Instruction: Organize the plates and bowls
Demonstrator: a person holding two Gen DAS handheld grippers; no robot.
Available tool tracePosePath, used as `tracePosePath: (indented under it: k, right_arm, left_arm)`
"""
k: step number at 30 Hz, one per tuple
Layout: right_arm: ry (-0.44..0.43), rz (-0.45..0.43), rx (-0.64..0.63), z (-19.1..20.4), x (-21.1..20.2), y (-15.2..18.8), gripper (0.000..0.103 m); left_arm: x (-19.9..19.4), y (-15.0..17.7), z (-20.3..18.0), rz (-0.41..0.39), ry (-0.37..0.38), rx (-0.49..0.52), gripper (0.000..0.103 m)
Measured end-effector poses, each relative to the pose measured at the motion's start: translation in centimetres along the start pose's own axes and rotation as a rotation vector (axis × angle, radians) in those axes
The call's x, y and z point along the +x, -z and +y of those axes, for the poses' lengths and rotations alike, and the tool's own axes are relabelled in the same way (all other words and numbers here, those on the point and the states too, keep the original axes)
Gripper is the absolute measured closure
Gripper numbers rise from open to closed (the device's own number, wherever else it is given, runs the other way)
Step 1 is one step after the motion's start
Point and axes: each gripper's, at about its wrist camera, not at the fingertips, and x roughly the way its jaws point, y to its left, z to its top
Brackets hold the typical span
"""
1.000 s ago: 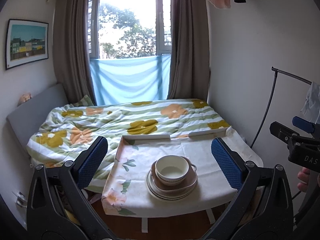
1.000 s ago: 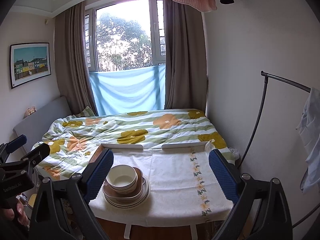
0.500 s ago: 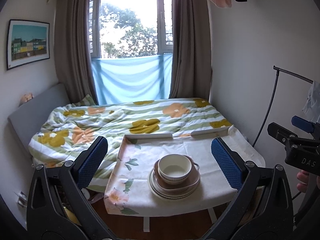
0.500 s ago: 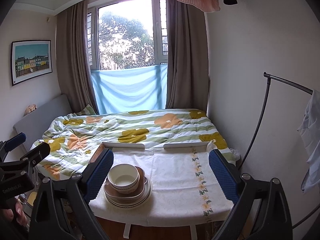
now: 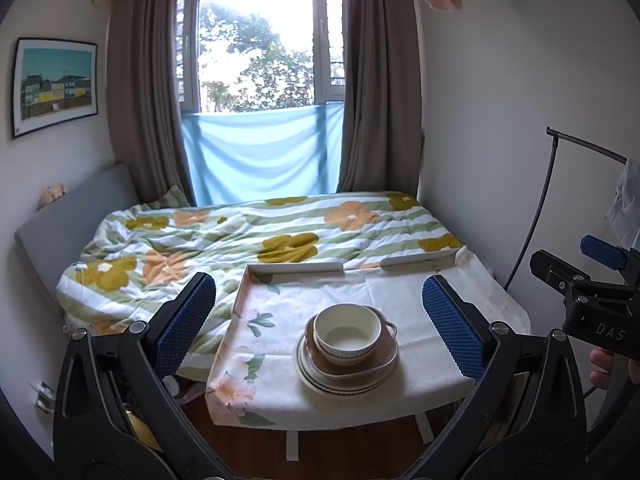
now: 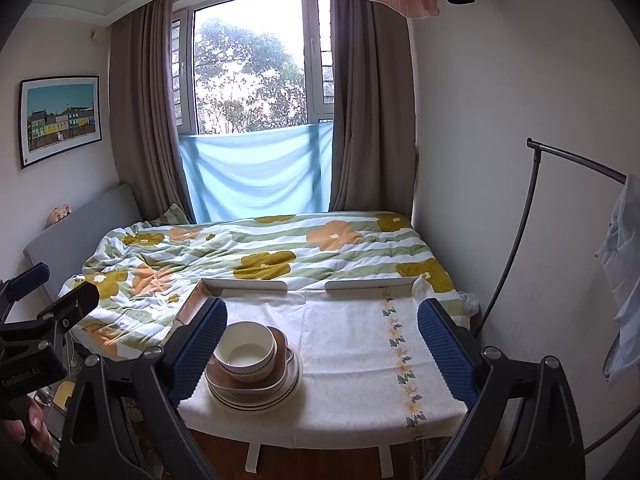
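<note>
A cream ribbed bowl (image 5: 347, 333) (image 6: 245, 350) sits in a brown handled dish (image 5: 382, 356) (image 6: 280, 376), which rests on a stack of cream plates (image 5: 320, 380) (image 6: 256, 402). The stack stands on a small table with a floral cloth (image 5: 280, 320) (image 6: 352, 344), near its front edge. My left gripper (image 5: 318, 322) is open, held back from the table with the stack between its blue pads. My right gripper (image 6: 322, 338) is open too; the stack lies by its left finger (image 6: 198, 350). Neither holds anything.
A bed with a flowered quilt (image 5: 240, 236) (image 6: 280, 248) lies right behind the table. White walls close in on the right, with a black clothes rail (image 5: 560, 184) (image 6: 552, 184). Wooden floor (image 5: 340, 448) shows below the table's front edge.
Both grippers have drifted slightly forward and left-to-right relative to the table; the stack appears a little larger and shifted right in both views. Nothing was picked up.
</note>
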Motion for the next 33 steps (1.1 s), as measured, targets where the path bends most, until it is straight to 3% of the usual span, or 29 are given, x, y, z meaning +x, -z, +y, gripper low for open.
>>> tracePosePath:
  k: [22, 33]
  right_arm:
    - [0.003, 0.008, -0.003, 0.04, 0.01, 0.35, 0.008]
    - [0.003, 0.008, -0.005, 0.08, -0.02, 0.43, 0.008]
  left_arm:
    - [0.59, 0.42, 0.29, 0.030, 0.006, 0.004, 0.000]
    - [0.19, 0.23, 0.56, -0.015, -0.031, 0.013, 0.000]
